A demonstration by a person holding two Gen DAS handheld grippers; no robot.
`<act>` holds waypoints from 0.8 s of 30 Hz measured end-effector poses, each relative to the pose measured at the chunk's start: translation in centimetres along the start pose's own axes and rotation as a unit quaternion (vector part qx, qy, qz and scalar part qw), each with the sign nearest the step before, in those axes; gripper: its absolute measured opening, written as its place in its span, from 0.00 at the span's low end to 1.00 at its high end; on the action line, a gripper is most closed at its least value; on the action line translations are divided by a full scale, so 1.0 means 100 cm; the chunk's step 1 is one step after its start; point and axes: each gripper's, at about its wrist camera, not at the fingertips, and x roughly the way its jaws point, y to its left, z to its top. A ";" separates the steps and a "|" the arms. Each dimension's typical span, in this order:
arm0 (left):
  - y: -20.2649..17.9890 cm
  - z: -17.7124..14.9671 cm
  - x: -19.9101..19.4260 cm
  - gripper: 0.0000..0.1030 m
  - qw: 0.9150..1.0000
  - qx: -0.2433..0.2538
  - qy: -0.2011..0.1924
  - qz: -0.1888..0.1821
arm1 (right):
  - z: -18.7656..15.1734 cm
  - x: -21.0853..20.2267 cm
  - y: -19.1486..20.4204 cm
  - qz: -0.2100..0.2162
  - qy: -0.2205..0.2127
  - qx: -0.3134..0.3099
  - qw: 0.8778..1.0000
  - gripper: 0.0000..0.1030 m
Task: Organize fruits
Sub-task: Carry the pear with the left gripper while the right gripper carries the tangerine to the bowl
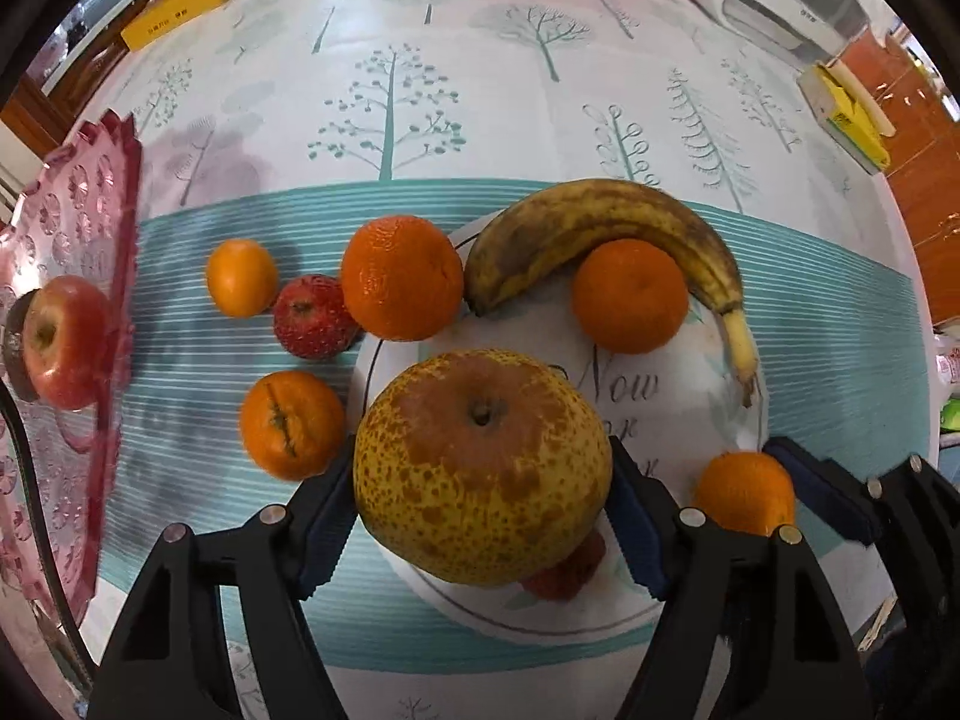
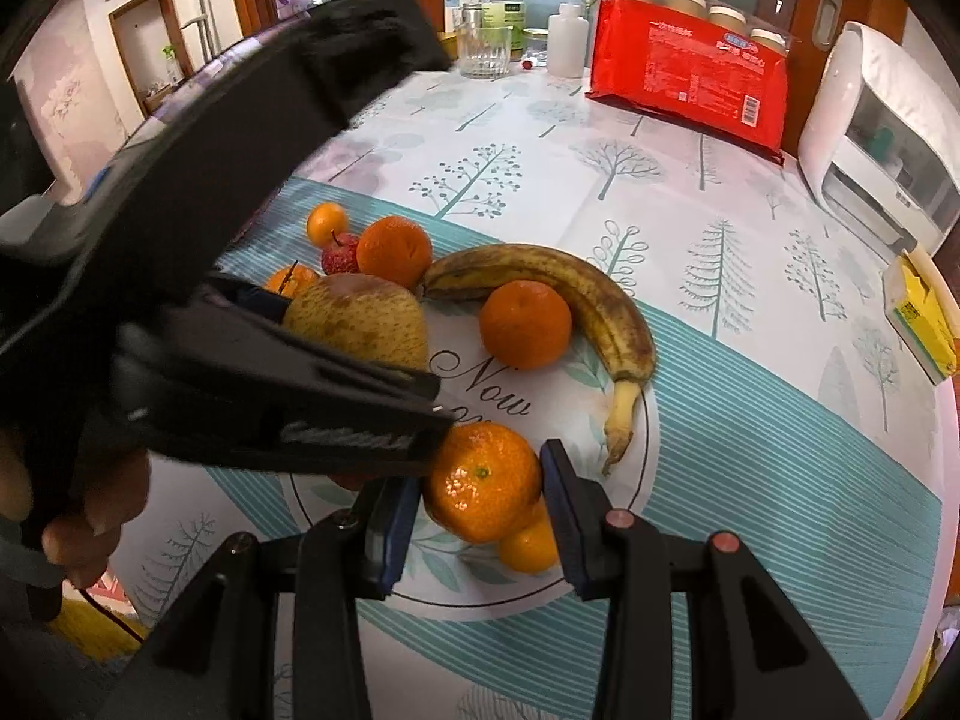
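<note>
My left gripper (image 1: 483, 516) is shut on a big speckled yellow pear (image 1: 480, 462), held over the white plate (image 1: 690, 396). The pear also shows in the right wrist view (image 2: 360, 318). My right gripper (image 2: 480, 510) is shut on a tangerine (image 2: 483, 489) above the plate (image 2: 600, 564), with a smaller orange fruit (image 2: 531, 546) under it. A spotted banana (image 1: 600, 228) and a tangerine (image 1: 630, 294) lie on the plate. An orange (image 1: 402, 276), a red strawberry-like fruit (image 1: 312, 315) and two small oranges (image 1: 240, 276) (image 1: 291, 423) lie on the cloth. A red apple (image 1: 63, 339) sits on the pink tray (image 1: 72, 192).
A red packet (image 2: 690, 72), a glass (image 2: 483, 48), bottles and a white appliance (image 2: 882, 138) stand at the table's far side. A yellow box (image 1: 186, 3) is at the far left, a tissue box (image 1: 846, 114) at the right edge.
</note>
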 end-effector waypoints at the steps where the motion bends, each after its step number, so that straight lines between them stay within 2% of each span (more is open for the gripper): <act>1: 0.001 -0.002 -0.006 0.71 1.000 0.002 -0.004 -0.002 | 0.000 -0.001 0.000 -0.001 -0.001 0.002 1.000 0.39; 5: 0.004 -0.008 -0.032 0.71 1.000 0.009 -0.022 -0.013 | 0.002 -0.009 0.002 -0.005 -0.008 0.010 1.000 0.39; 10: 0.018 -0.018 -0.067 0.72 0.998 0.018 -0.053 -0.007 | 0.009 -0.021 0.009 -0.011 -0.023 0.018 1.000 0.39; 16: 0.051 -0.031 -0.105 0.72 0.996 0.021 -0.082 0.010 | 0.021 -0.037 0.030 -0.016 -0.037 0.032 0.999 0.39; 24: 0.108 -0.039 -0.142 0.72 0.994 0.014 -0.108 0.029 | 0.052 -0.055 0.080 -0.012 -0.064 0.022 0.998 0.39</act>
